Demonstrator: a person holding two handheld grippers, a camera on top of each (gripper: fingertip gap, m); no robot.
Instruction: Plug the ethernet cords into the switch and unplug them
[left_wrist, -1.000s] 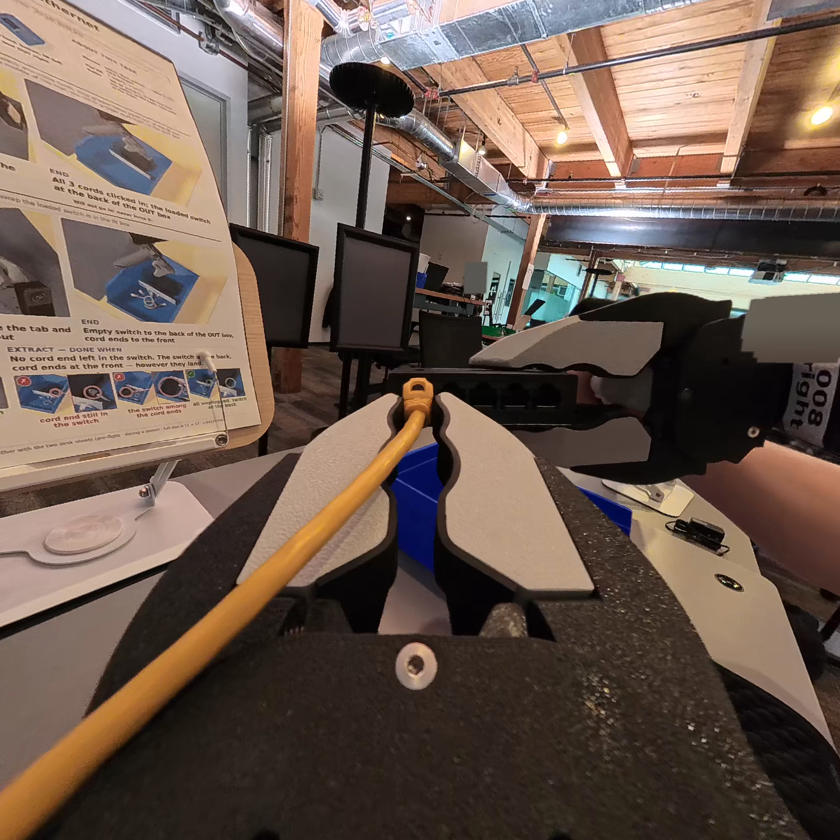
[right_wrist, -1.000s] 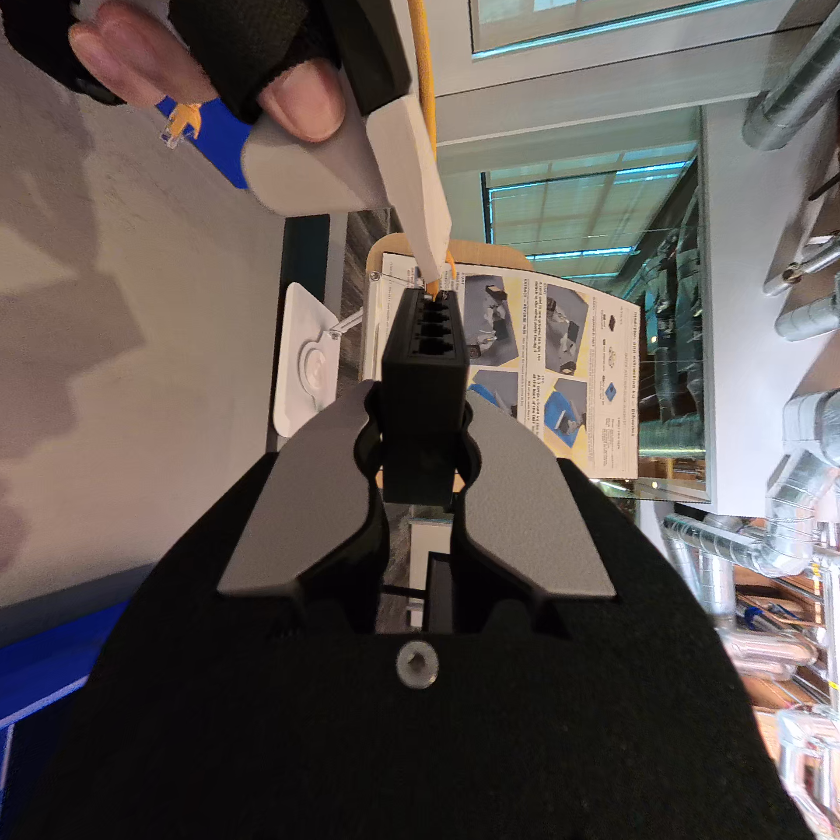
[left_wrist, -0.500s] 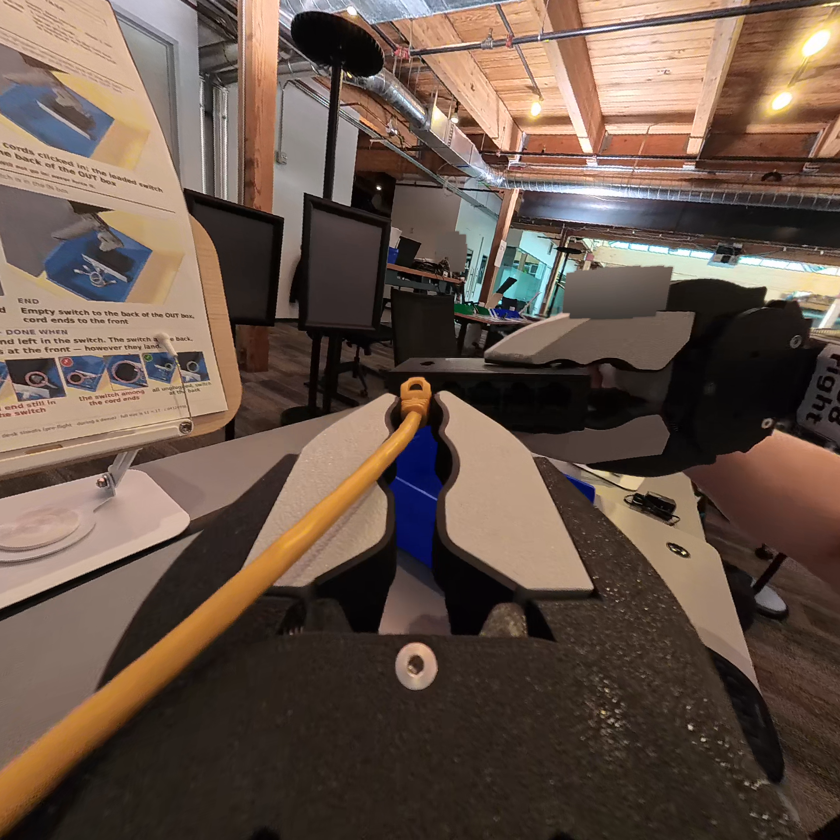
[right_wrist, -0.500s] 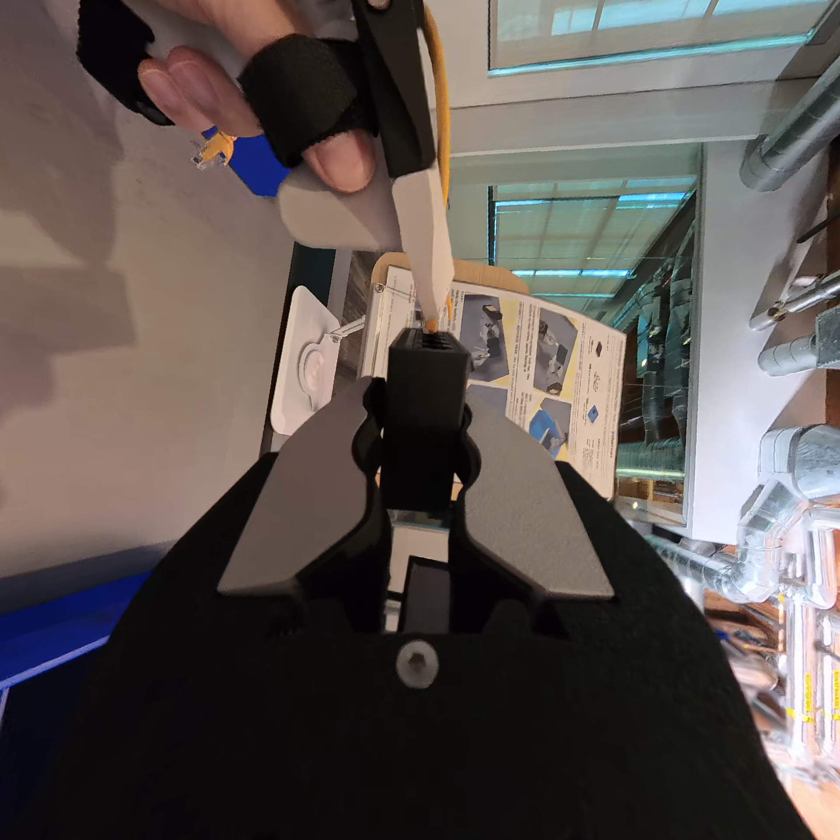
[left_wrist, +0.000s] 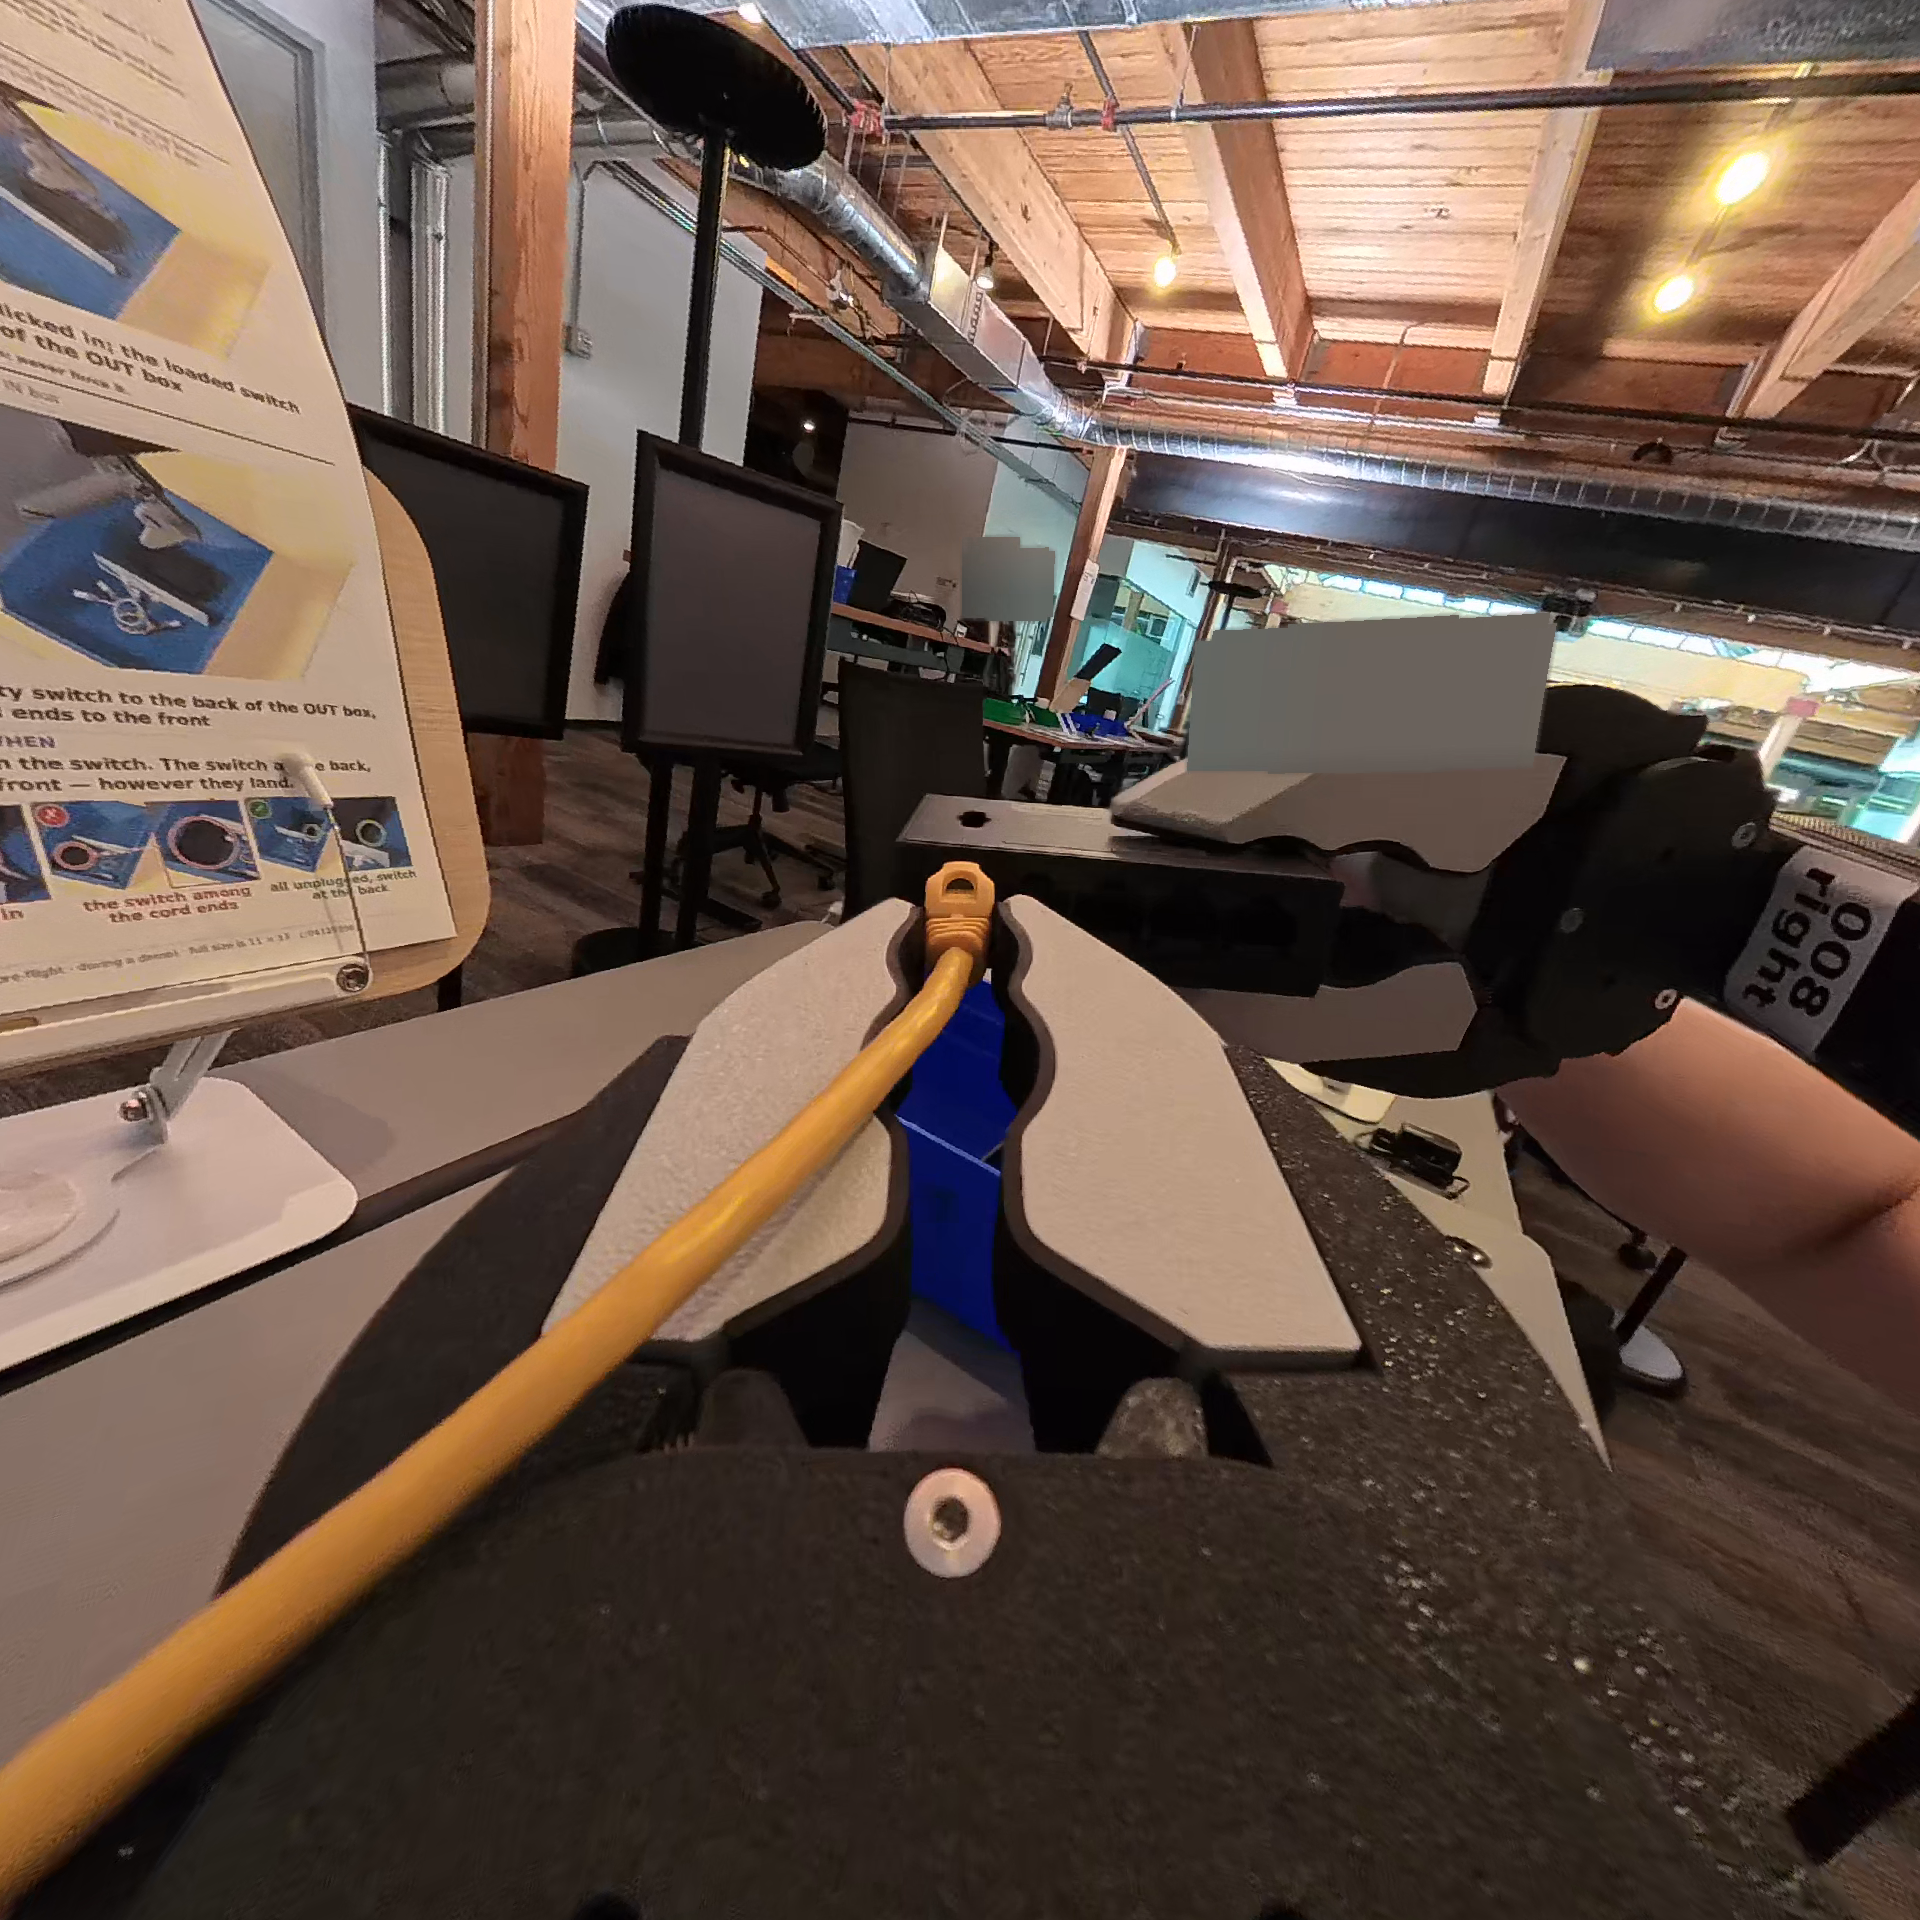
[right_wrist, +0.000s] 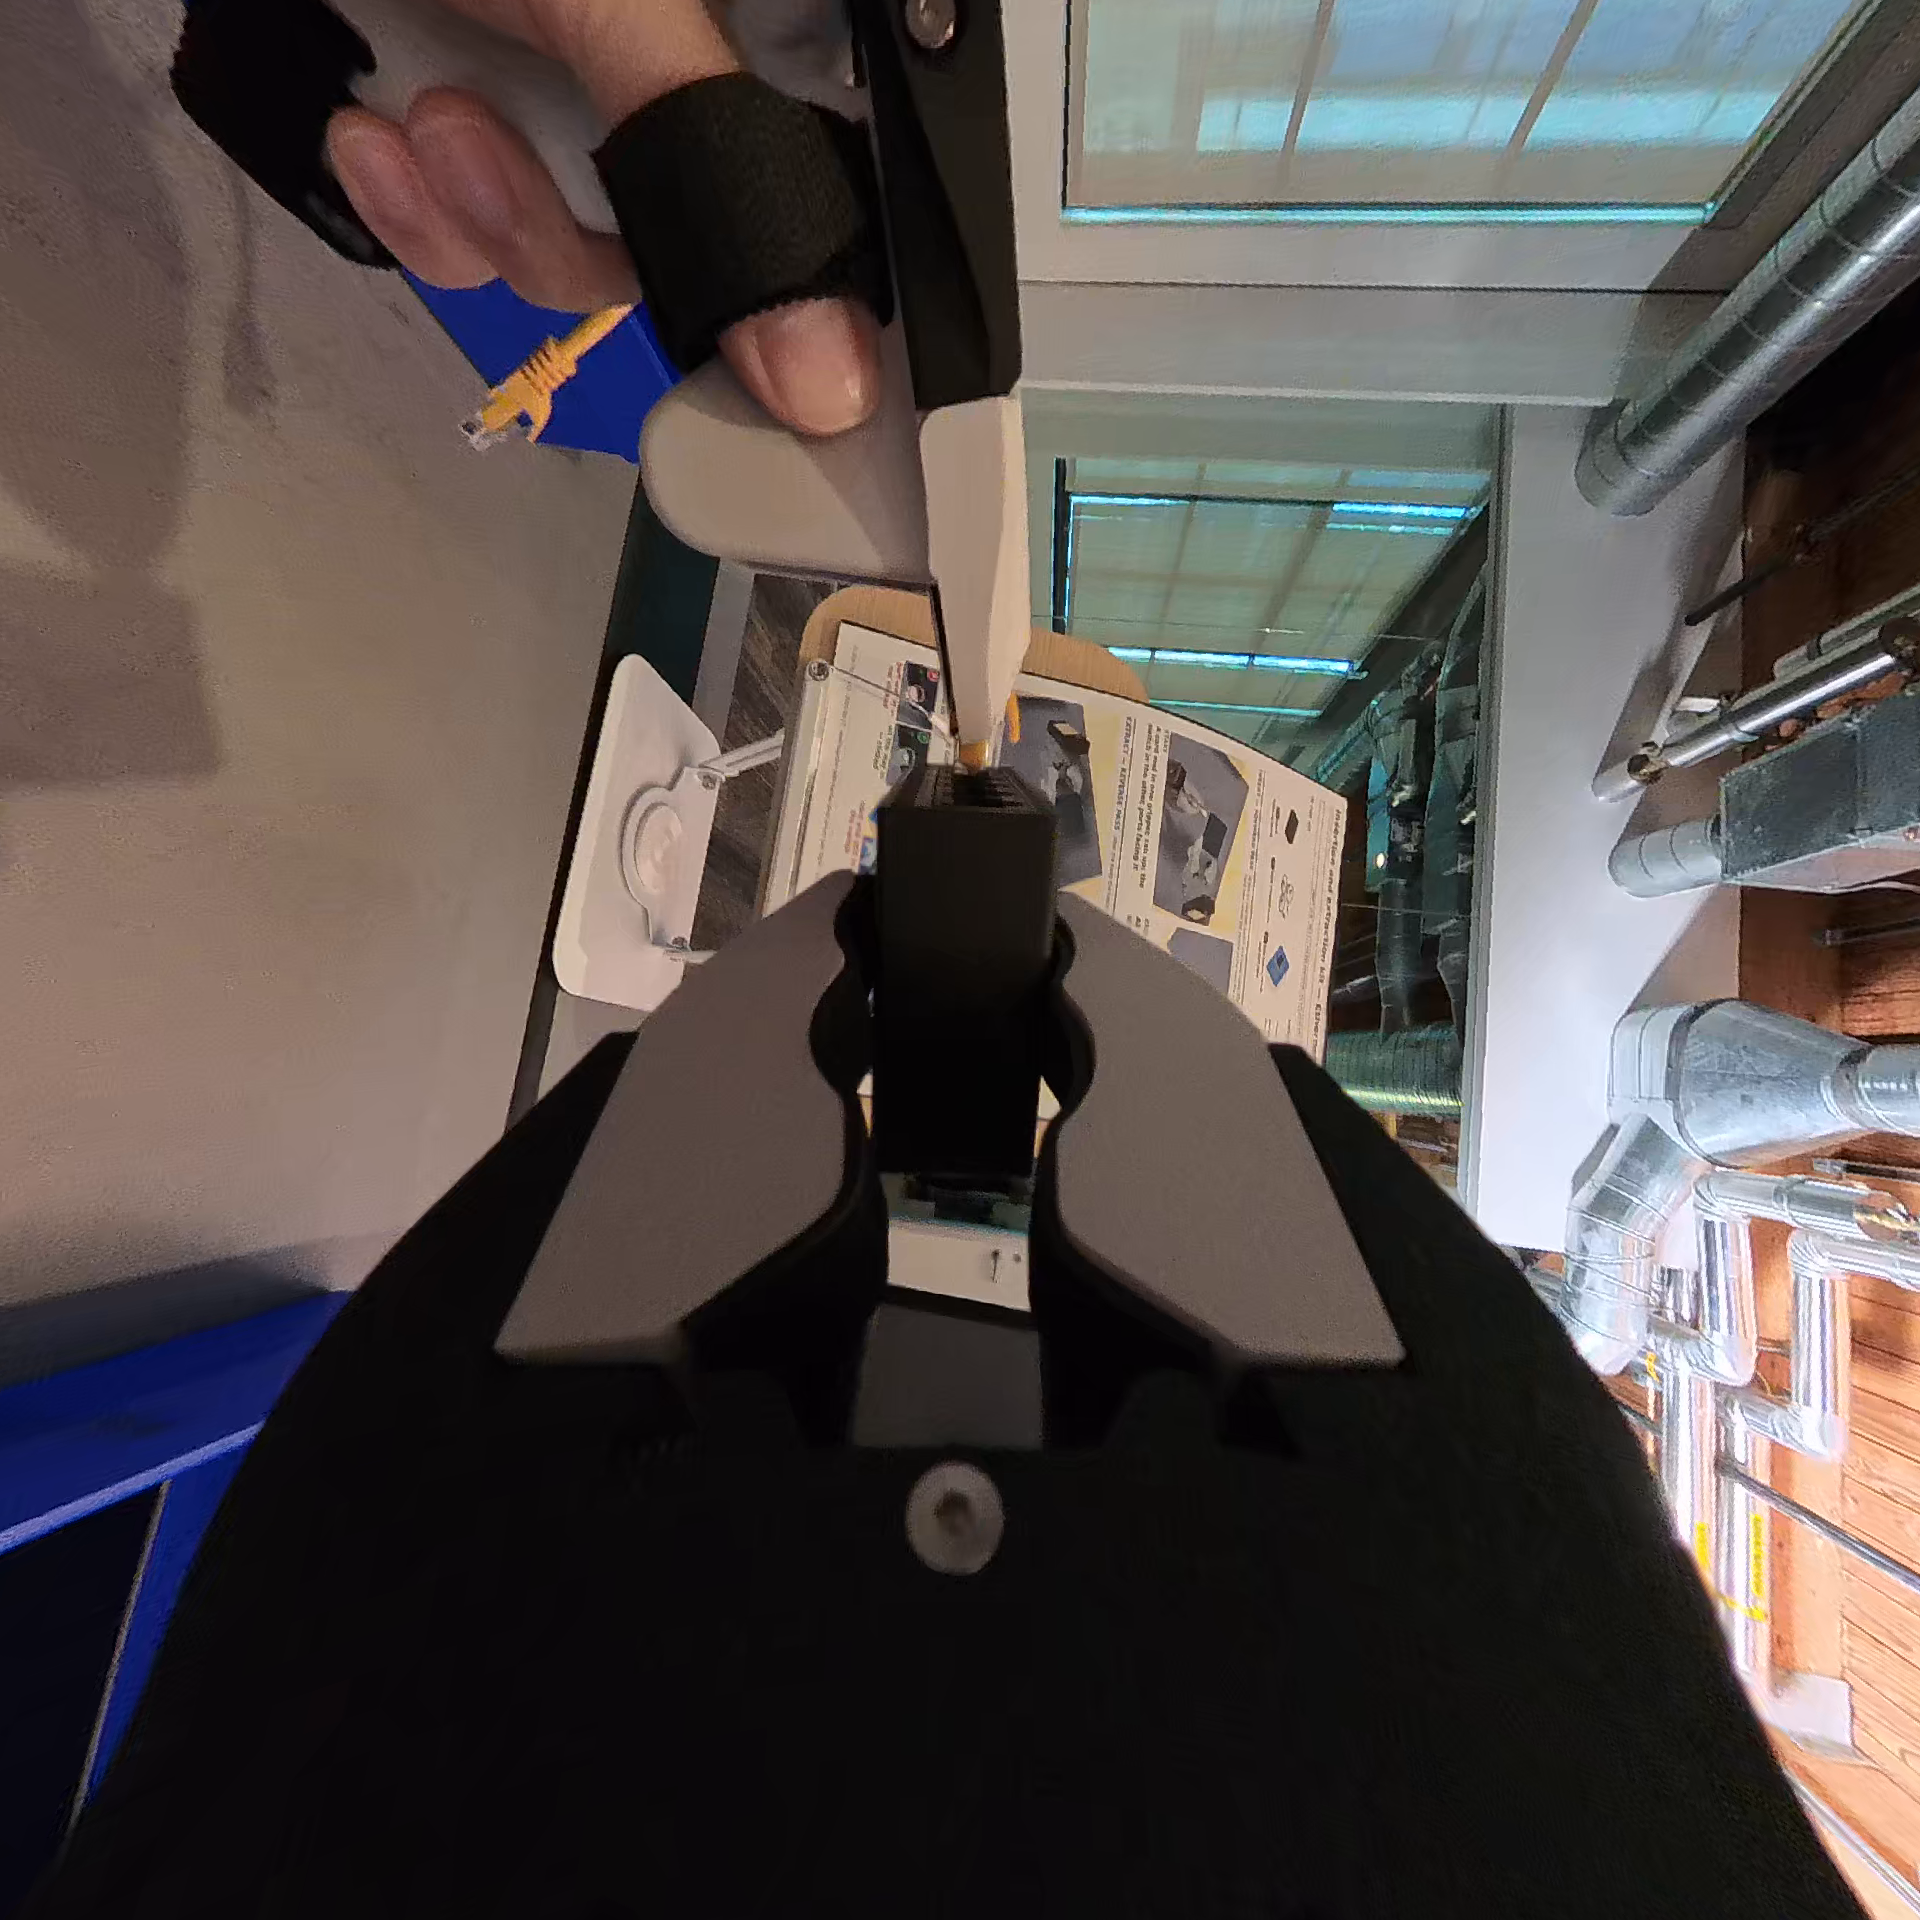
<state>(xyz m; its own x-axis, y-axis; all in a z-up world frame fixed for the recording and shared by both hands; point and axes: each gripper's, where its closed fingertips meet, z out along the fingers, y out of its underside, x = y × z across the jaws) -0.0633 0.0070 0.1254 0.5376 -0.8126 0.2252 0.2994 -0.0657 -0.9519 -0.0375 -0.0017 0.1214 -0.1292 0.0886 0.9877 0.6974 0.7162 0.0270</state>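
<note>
My left gripper is shut on the yellow ethernet cord just behind its orange plug boot. The plug points at the black switch, which my right gripper holds in the air from the right. In the right wrist view my right gripper is shut on the switch. There the left gripper comes down from above, and the plug meets the port face. I cannot tell whether it is seated. A second yellow plug hangs over the blue bin.
An instruction sheet on a white stand stands at the left on the grey table. A blue bin sits below the grippers. A small black item lies near the table's right edge. Dark screens on stands are behind. Left and right tips are no more than a few centimetres apart.
Both grippers moved together. The switch has turned so its ports face less toward the right camera. The left gripper's plug stays at the port face, and the hanging second plug has come further into view.
</note>
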